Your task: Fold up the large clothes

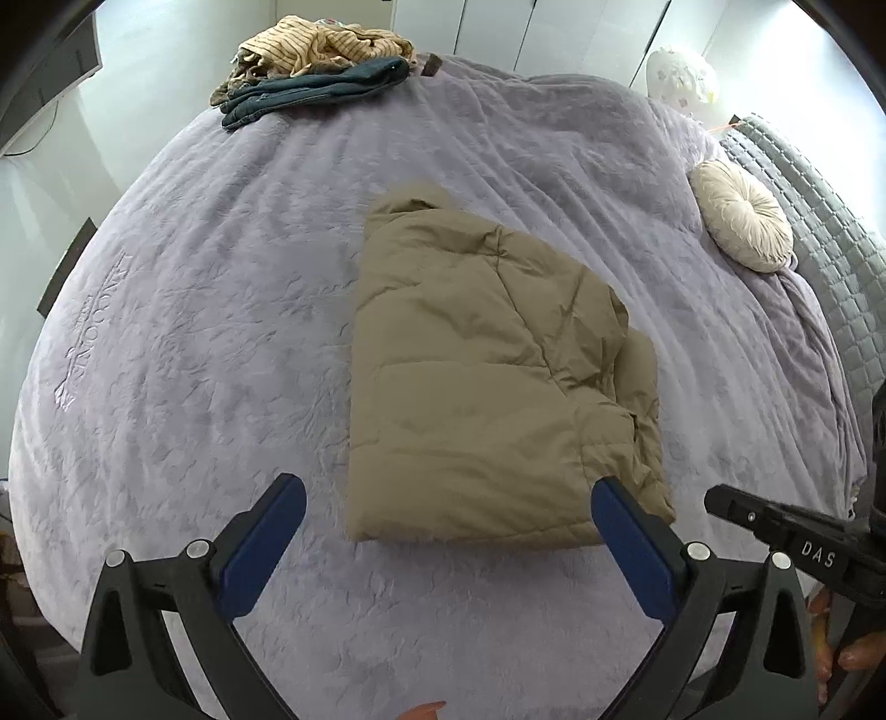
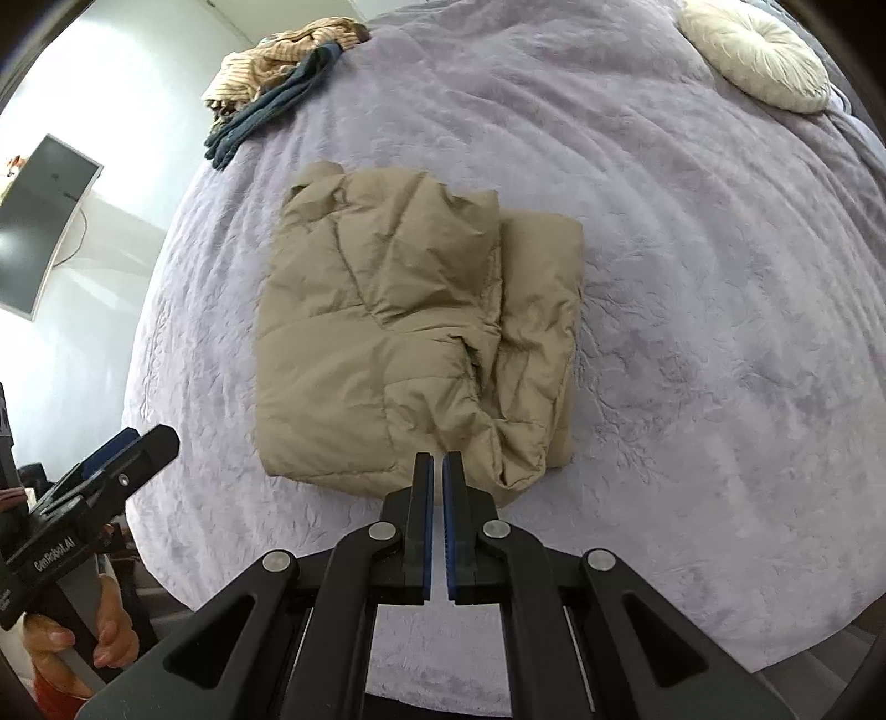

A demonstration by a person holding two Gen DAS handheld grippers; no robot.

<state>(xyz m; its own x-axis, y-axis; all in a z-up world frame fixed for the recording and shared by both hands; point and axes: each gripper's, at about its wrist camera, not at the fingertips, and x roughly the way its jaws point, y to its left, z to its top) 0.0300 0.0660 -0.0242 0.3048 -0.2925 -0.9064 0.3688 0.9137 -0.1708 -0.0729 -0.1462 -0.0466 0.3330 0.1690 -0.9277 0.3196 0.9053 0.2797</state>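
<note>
A curved monitor (image 2: 41, 227) stands at the far left against a pale wall. On the bed's far left corner lies a heap of clothes, a striped tan garment (image 1: 321, 44) above folded dark jeans (image 1: 310, 91). The lilac bedspread (image 1: 194, 332) covers the whole bed. Near the left, the left gripper (image 1: 448, 498) hangs above the spread with its blue-padded jaws wide apart and nothing between them. The khaki puffer jacket (image 1: 476, 376) lies folded into a thick bundle mid-bed, just beyond both grippers, touched by neither. To its near right, the right gripper (image 2: 437, 462) hovers with its jaws together, gripping nothing. A round cream cushion (image 1: 742, 221) rests far right by the grey quilted headboard (image 1: 819, 210).
</note>
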